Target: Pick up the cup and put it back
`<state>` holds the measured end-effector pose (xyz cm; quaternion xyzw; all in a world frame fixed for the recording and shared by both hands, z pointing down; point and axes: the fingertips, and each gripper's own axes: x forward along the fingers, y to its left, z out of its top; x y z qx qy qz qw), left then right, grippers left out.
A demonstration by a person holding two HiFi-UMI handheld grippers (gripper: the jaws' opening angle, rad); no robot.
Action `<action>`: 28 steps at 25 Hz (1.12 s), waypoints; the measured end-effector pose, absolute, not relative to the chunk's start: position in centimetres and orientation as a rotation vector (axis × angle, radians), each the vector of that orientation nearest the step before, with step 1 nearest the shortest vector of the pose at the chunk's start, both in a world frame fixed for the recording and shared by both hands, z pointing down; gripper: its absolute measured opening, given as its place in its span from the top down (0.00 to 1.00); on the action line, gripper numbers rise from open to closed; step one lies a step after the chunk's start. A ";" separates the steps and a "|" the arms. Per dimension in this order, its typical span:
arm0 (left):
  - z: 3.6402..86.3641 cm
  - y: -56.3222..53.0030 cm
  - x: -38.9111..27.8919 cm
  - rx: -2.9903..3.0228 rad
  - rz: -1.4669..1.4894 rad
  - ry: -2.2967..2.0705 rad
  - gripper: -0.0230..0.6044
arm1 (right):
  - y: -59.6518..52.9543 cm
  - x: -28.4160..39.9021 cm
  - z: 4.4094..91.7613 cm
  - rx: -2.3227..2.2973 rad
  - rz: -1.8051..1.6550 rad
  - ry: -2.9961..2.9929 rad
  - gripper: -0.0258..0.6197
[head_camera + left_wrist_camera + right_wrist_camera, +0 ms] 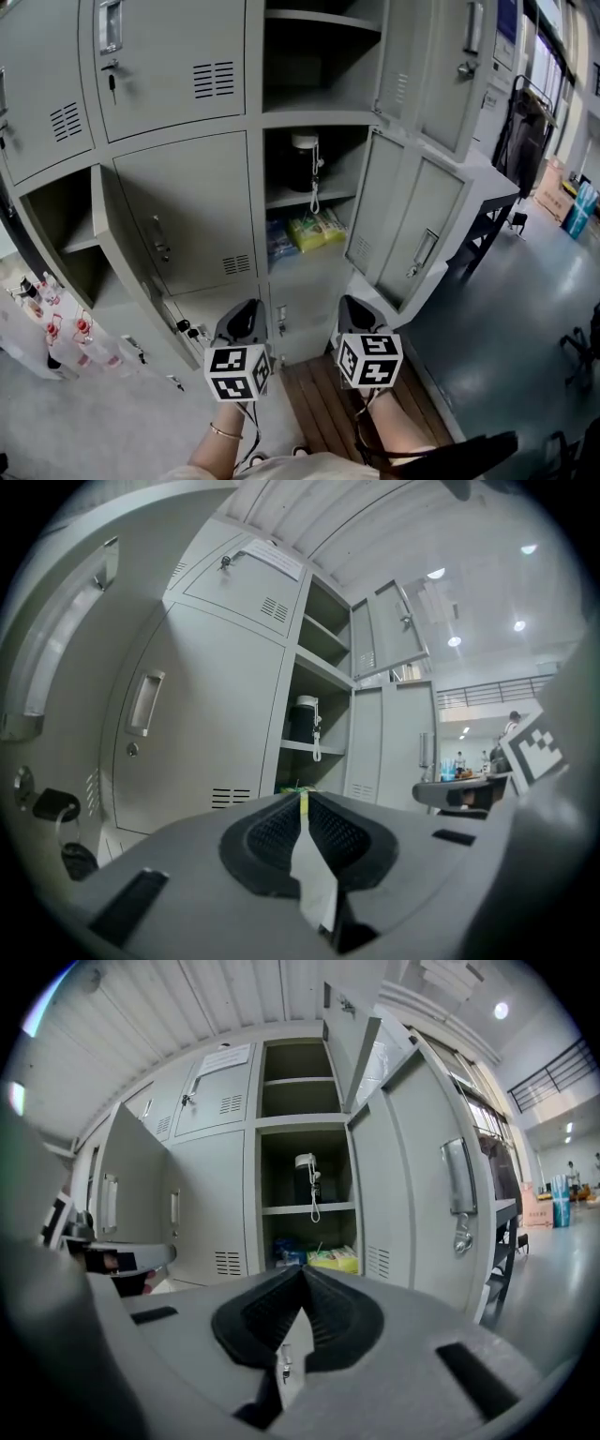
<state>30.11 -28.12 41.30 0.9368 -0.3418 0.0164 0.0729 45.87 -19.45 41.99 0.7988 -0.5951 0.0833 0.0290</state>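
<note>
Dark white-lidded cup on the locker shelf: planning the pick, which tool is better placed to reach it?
Probably the right tool: it faces the open grey compartment squarely, the dark white-lidded cup straight ahead. The left tool sees it obliquely, past a closed grey door. Both are shut.

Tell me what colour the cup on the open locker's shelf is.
The cup is black, with a white lid and a pale hanging strap; it shows best in the head view.

Flat, fairly bright indoor light: ceiling lamps (454, 641) flare at 2 o'clock in the left gripper view, and windows (551, 58) wash out the head view at 2 o'clock. The open locker bay (323, 70) is shadowed, and the cup (304, 161) reads almost black. Both gripper views are fisheye with black corners, bowed lines and a soft foreground.
</note>
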 end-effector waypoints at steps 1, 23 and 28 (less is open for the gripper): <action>41.4 -28.1 30.2 2.815 0.055 -1.031 0.92 | -19.4 46.0 42.0 2.463 0.246 -1.833 0.97; 42.1 -29.1 29.5 2.793 0.056 -1.062 0.92 | -20.8 46.1 42.7 2.459 0.263 -1.850 0.37; 42.1 -29.3 29.6 2.795 0.062 -1.074 0.92 | -21.3 46.5 42.9 2.443 0.270 -1.843 0.37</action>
